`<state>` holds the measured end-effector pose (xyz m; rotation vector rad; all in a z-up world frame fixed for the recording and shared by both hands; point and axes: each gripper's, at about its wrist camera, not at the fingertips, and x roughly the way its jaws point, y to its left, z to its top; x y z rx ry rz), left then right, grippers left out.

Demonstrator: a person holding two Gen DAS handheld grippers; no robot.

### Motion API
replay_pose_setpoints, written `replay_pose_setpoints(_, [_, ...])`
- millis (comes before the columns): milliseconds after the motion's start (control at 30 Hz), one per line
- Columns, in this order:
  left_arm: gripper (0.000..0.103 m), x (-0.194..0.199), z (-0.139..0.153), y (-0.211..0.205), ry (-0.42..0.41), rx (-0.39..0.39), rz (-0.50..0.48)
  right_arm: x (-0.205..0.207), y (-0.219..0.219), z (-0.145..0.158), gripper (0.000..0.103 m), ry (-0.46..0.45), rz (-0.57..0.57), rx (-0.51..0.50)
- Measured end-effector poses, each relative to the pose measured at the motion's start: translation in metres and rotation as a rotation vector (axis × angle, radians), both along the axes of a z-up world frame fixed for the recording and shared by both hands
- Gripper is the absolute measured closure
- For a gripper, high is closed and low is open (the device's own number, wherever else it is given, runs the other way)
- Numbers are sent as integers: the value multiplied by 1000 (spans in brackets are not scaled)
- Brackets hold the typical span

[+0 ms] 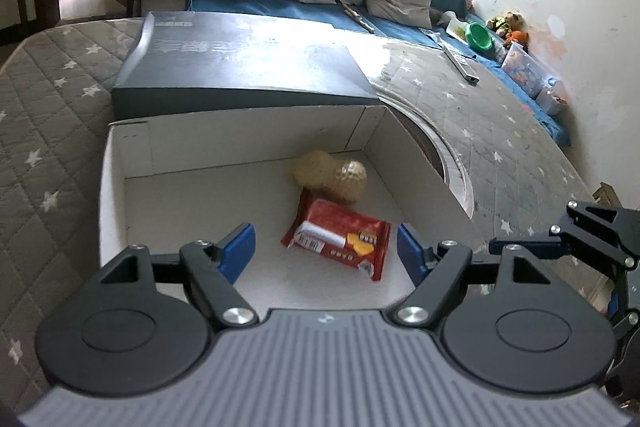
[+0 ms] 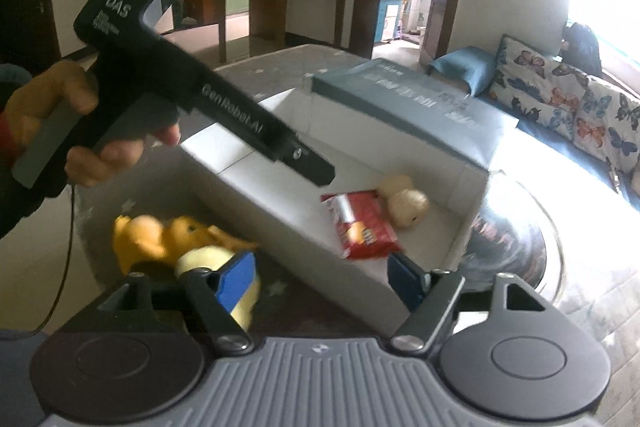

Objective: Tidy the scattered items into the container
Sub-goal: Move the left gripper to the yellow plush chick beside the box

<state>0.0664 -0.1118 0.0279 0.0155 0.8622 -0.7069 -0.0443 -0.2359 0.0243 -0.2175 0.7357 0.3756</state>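
Observation:
A white cardboard box (image 1: 116, 183) (image 2: 320, 251) sits on the quilted table. Inside it lie a red snack packet (image 1: 338, 239) (image 2: 364, 223) and a tan peanut-shaped toy (image 1: 332, 175) (image 2: 404, 199). My left gripper (image 1: 326, 251) hovers open over the box, with the packet below and between its blue pads. My right gripper (image 2: 320, 283) is open above the box's near wall. A yellow plush toy (image 2: 176, 243) lies on the table outside the box, just behind the right gripper's left pad (image 2: 236, 279). A hand (image 2: 52, 123) holds the left gripper's black handle.
The box's dark grey lid (image 1: 248, 67) (image 2: 404, 107) lies behind the box. A round metal tray (image 1: 452, 167) (image 2: 516, 239) sits right of it. A blue sofa (image 1: 304, 11) with butterfly cushions stands beyond the table, with toys and plastic bins (image 1: 524, 63) along the wall.

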Motion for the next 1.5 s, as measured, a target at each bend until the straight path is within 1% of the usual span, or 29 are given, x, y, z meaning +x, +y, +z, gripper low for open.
replay_pose_setpoints(133, [27, -16, 2, 8, -17, 7, -7, -12, 11, -15, 25, 39, 26, 12])
replay_pose_setpoints(400, [27, -39, 2, 15, -26, 6, -22, -8, 35, -48, 26, 120, 70, 44])
replay_pose_setpoints(600, [27, -49, -2, 19, -18, 0, -35, -1, 44, -59, 32, 163, 75, 51])
replay_pose_setpoints(633, [27, -50, -3, 19, -17, 1, -36, -1, 44, -61, 34, 167, 73, 50])
replay_pose_setpoints(667, [27, -51, -4, 19, -14, 2, -38, 0, 44, -63, 37, 171, 70, 49])
replay_pose_setpoints(700, [27, -51, -5, 19, -17, 2, -39, 0, 44, -64, 40, 175, 67, 51])
replay_pose_setpoints(767, [27, -53, -6, 19, -23, 5, -43, 1, 43, -67, 47, 196, 68, 71])
replay_pose_setpoints(833, [27, -54, -6, 19, -22, 6, -44, 0, 43, -68, 50, 204, 73, 74])
replay_pose_setpoints(933, [27, -57, -5, 20, -15, -4, -47, -1, 41, -68, 59, 217, 79, 76])
replay_pose_setpoints(1200, [27, -70, -2, 18, -23, -17, -87, -6, 28, -66, 60, 206, 47, 43])
replay_pose_setpoints(1500, [27, -79, -13, 0, 13, -10, -146, -18, 8, -62, 60, 210, 25, 14])
